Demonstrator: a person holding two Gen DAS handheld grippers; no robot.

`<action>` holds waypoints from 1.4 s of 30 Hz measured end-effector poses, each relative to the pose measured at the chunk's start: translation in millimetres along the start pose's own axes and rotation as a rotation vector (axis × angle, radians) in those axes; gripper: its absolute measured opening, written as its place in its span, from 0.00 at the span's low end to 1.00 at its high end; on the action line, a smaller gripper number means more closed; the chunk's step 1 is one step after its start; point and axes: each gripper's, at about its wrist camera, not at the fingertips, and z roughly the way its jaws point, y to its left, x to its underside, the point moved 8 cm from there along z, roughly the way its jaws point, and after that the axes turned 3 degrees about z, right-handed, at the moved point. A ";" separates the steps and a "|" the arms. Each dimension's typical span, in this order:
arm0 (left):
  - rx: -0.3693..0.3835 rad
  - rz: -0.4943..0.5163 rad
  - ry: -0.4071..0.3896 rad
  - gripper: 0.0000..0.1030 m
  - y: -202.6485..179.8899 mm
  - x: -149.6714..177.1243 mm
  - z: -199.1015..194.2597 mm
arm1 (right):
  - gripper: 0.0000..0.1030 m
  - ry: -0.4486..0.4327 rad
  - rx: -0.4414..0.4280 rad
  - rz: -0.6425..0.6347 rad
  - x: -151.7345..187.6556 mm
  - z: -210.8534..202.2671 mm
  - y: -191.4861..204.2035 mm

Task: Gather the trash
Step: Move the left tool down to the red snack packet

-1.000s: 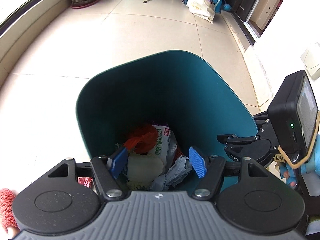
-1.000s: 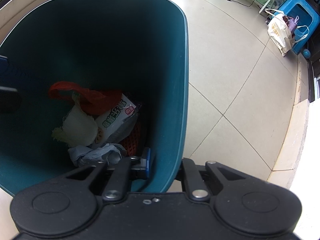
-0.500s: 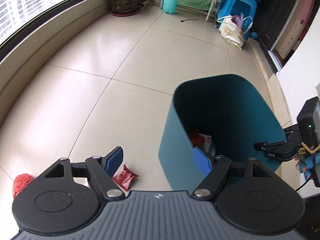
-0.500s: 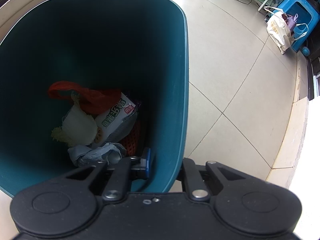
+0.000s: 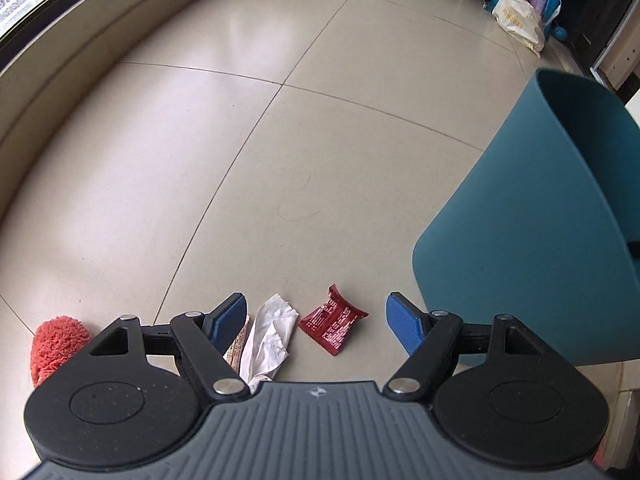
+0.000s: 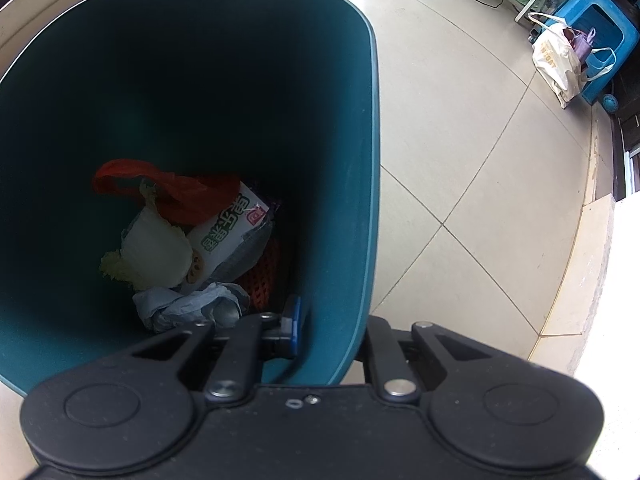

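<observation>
Floor tiles (image 5: 320,140) take up most of the room, pale beige and glossy with thin grout lines. Next biggest thing is the teal trash bin (image 5: 532,240), standing upright on the floor off to the right of the left gripper (image 5: 316,322). That gripper hangs low over the tiles with its blue pads spread wide and nothing between them.

The right gripper (image 6: 332,328) is clamped on the bin's rim: one blue pad sits inside against the wall, and the other finger is outside, its pad hidden behind the wall. So it's pinching the bin wall (image 6: 360,200).

Down in the bin there's a pile of stuff: a white snack bag with green lettering (image 6: 228,236), a red plastic bag (image 6: 176,188) draped over it, something pale that looks like a cabbage chunk (image 6: 154,256), and a crumpled grey-blue wad (image 6: 188,306) closest to the gripper.

On the floor right in front of the left gripper lie a crumpled white wrapper (image 5: 270,336) and, just beside it on the right, a small dark red wrapper (image 5: 332,324). Both are near the bin but not touching it. A fuzzy orange-red thing (image 5: 56,344) pokes in at the far left edge, can't tell what it is.
</observation>
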 end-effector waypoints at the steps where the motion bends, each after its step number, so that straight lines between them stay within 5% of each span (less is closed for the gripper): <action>1: -0.002 0.016 0.011 0.74 -2.0 3.1 11.6 | 0.12 0.001 0.000 -0.001 0.6 0.1 0.0; 13: 0.049 0.238 0.152 0.74 -38.0 45.5 111.3 | 0.16 0.024 -0.024 0.019 -1.4 2.8 -2.8; 29: -0.004 0.298 0.205 0.73 -41.8 53.8 168.0 | 0.17 0.037 -0.033 0.030 -6.8 2.2 -5.4; 33: -0.009 0.270 0.228 0.54 -39.7 58.4 170.1 | 0.17 0.037 -0.031 0.029 -6.5 1.9 -4.8; 42: -0.057 0.247 0.221 0.38 -41.1 64.3 159.1 | 0.17 0.034 -0.031 0.028 -6.2 1.4 -3.9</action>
